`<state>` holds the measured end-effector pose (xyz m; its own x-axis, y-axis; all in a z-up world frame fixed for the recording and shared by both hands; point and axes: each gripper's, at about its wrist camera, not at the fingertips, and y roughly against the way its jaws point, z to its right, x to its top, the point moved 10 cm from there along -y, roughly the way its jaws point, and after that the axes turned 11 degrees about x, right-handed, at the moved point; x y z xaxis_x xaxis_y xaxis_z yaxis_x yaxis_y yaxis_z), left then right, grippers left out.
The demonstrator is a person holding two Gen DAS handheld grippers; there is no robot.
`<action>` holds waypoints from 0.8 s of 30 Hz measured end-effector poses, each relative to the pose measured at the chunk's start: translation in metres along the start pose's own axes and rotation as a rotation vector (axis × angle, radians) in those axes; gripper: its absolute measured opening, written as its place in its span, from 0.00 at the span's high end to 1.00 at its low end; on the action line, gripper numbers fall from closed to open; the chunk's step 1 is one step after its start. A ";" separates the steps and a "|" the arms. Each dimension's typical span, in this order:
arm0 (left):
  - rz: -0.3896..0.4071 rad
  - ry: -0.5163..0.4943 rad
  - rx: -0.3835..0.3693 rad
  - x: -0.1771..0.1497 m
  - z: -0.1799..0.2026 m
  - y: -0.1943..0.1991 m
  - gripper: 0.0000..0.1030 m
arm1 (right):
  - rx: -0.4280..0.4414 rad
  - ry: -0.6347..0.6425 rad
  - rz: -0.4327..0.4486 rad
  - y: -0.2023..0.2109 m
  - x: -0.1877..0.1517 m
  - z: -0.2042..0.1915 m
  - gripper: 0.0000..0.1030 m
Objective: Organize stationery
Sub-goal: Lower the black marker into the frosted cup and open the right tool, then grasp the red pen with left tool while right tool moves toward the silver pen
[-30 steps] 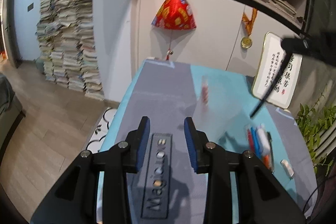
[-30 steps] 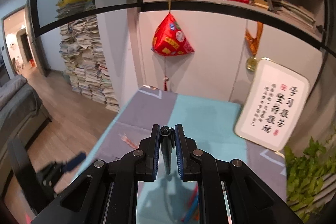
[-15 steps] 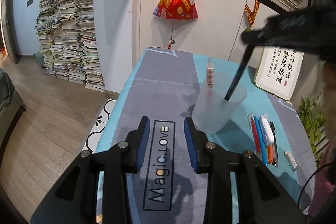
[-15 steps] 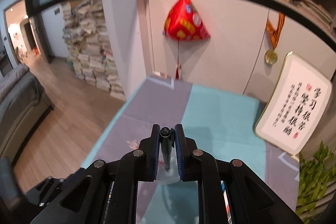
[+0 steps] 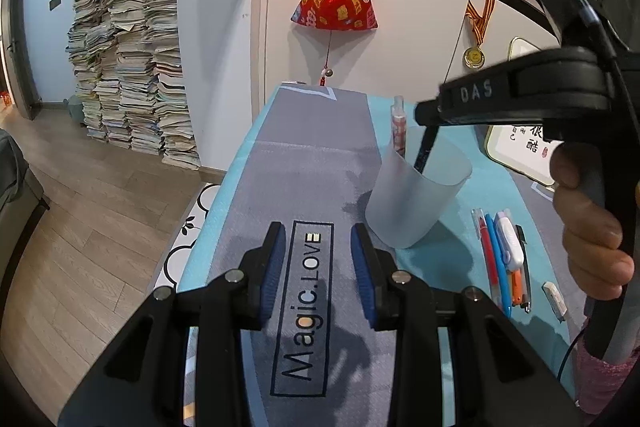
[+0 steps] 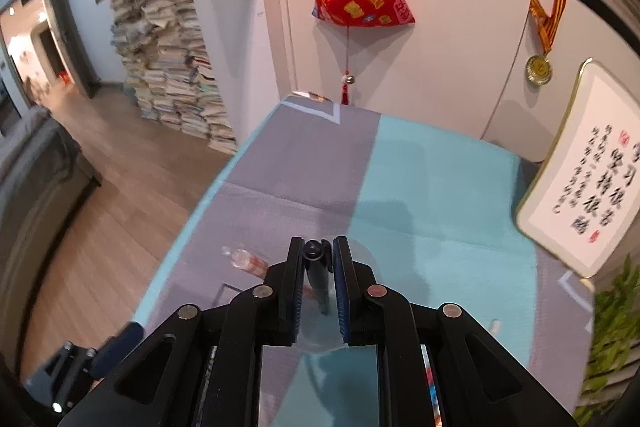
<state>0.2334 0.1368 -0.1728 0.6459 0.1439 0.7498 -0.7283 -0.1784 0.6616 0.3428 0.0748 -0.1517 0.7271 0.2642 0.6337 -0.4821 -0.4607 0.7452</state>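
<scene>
A frosted translucent cup stands on the mat, holding a pink-patterned tube. My right gripper is shut on a black pen and holds it upright over the cup, its lower end inside the rim. My left gripper is open and empty, low over the mat, just left of the cup. Several pens and a white correction tape lie in a row right of the cup. A small white eraser lies further right.
The grey and teal mat reads "Magic.LOVE". A framed calligraphy board leans at the back right. A plant stands at the right edge. The table's left edge drops to the wooden floor.
My right gripper has carried the black pen from high up at the right down over the cup, and the pen's tip has entered it. My left gripper has stayed open by the cup.
</scene>
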 end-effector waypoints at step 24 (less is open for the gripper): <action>-0.010 -0.157 -0.141 -0.019 0.093 0.025 0.52 | -0.126 -0.191 0.118 0.121 -0.081 0.110 0.85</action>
<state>0.2245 0.0394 -0.1716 0.6727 -0.0103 0.7398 -0.7396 -0.0378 0.6720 0.2797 -0.0959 -0.1361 0.7359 0.0442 0.6756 -0.6171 -0.3669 0.6961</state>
